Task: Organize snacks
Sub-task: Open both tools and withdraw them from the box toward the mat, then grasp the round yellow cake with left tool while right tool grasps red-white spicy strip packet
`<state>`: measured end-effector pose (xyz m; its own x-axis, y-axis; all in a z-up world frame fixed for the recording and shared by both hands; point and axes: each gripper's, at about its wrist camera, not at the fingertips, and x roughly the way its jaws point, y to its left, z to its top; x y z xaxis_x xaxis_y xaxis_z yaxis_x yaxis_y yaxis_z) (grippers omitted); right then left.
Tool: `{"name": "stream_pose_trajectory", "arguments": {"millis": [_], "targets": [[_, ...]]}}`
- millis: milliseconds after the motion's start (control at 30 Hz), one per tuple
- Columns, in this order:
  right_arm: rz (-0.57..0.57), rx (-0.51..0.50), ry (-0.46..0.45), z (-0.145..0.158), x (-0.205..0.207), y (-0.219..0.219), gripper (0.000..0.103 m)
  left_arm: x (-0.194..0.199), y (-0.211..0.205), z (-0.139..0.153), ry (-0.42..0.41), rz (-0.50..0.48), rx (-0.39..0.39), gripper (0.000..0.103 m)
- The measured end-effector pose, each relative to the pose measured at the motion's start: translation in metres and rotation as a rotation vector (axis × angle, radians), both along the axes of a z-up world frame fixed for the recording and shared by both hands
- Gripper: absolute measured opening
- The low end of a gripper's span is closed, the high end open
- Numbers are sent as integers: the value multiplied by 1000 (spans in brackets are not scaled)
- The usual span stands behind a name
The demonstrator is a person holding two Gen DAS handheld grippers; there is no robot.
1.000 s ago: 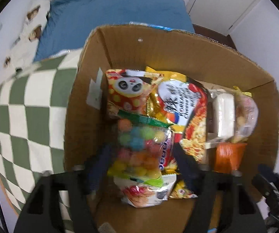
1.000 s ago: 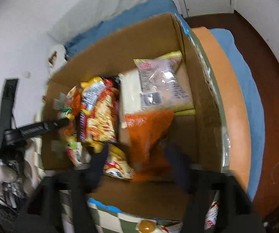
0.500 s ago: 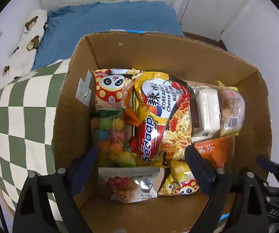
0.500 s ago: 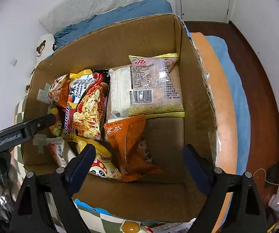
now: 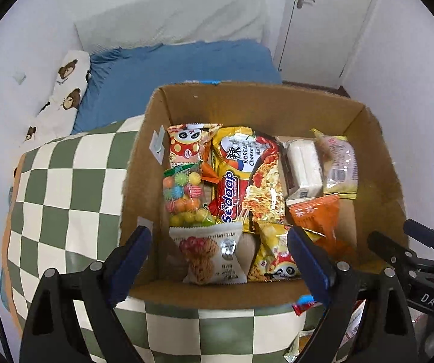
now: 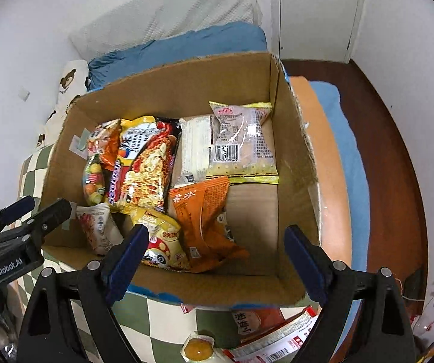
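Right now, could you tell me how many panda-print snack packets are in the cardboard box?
2: one panda packet in the far-left corner, another panda packet against the near wall beside the biscuit pack. Others may be hidden underneath.

The cardboard box (image 6: 295,139) is seen packed with snacks; an orange packet (image 6: 205,211) lies at centre, the right gripper (image 6: 214,257) spread empty at six o'clock.

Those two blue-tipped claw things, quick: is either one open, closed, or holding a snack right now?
Left gripper: open, holding nothing, above the brown cardboard box of snacks.
Right gripper: open, holding nothing, above the same box.
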<state>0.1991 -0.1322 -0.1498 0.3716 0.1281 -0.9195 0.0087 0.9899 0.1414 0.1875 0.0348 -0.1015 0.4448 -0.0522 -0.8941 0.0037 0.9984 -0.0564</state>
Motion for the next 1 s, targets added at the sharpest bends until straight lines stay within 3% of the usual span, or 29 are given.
{"name": "stream_pose_trajectory", "arguments": {"millis": [200,667,1000], "targets": [[10,-5,-88,32,-27,6,93,-34,1,29,-99,7,10,92],[32,21,-242,98,-93,11,93,-90,-2,78,-207,13,-3,92],[30,61,-284,117,-117,8,93,-110,-8,91,-241,13,-5,92]]}}
